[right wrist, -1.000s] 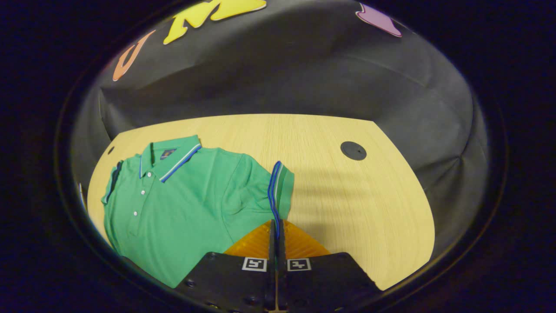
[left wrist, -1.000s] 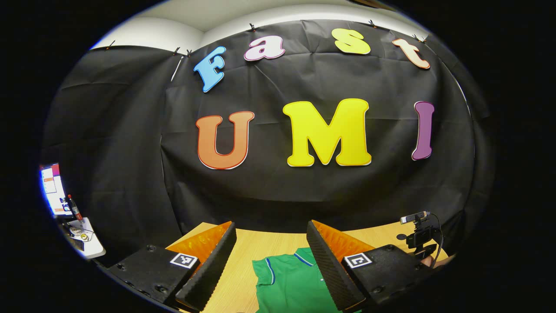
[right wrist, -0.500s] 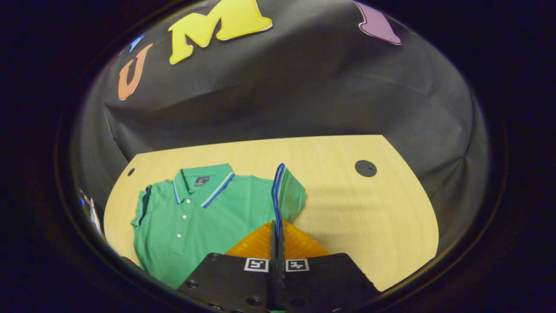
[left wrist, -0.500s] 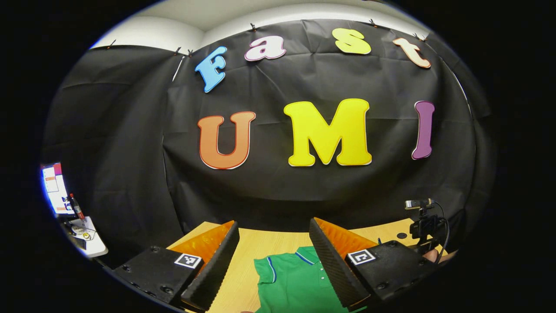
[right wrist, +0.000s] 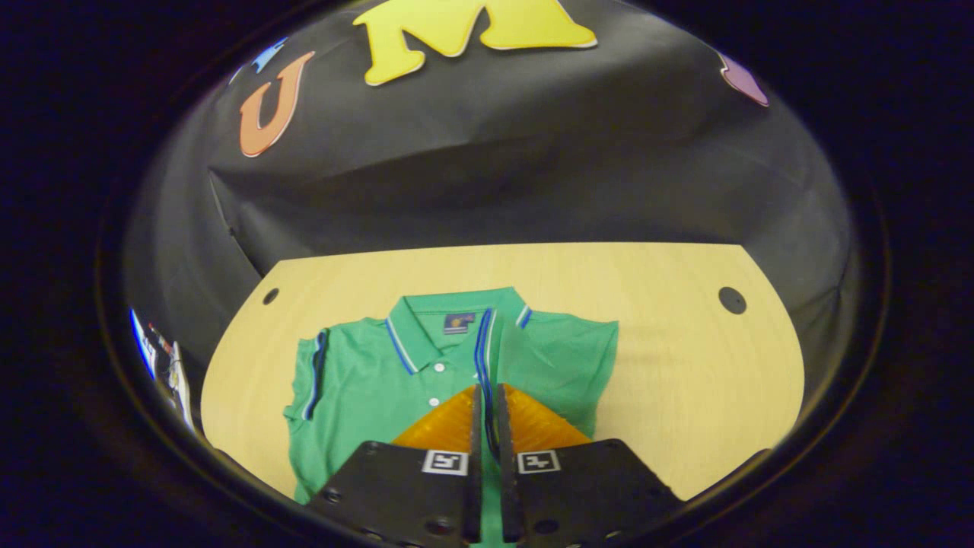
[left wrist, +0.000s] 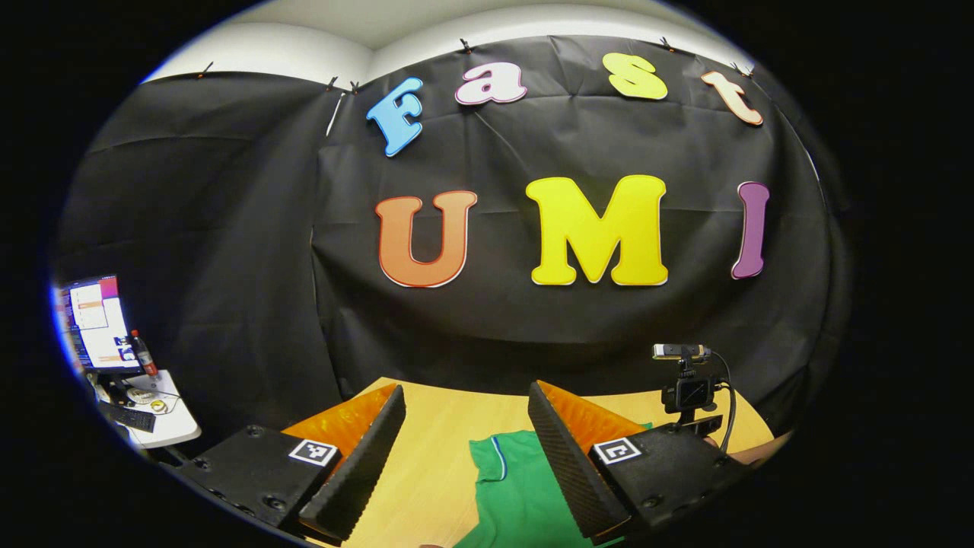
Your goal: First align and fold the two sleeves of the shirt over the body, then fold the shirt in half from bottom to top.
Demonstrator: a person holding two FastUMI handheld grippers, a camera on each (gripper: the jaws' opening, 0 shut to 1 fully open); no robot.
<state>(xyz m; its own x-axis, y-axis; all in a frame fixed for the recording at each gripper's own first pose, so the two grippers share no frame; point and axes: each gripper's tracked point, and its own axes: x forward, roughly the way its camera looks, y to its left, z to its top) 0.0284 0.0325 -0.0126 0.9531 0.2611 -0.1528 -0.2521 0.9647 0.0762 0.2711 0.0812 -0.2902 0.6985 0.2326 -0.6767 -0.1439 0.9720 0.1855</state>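
1. One green polo shirt (right wrist: 358, 380) lies flat on the one light wooden table (right wrist: 685, 365), collar toward the booth's black wall, front up.
2. Its two sleeves differ: one sleeve (right wrist: 313, 365) lies out flat at the shirt's edge, while the other sleeve's striped cuff (right wrist: 482, 342) stands up over the placket.
3. The right gripper (right wrist: 487, 392) has its fingers drawn narrow, a thin slit between them, with that cuff's edge running down into the slit; whether both fingers actually press the cloth I cannot tell.
4. At least two white buttons (right wrist: 438, 367) show on the placket, just left of the cuff.
5. Two dark round holes (right wrist: 732, 300) mark the table, one near each far corner.
6. The left gripper (left wrist: 464, 426) is spread wide and holds nothing; between its fingers shows part of the shirt.
7. Off to the side stand one lit monitor (left wrist: 91, 323), one bottle (left wrist: 142, 355) and one small camera on a stand (left wrist: 682, 352).
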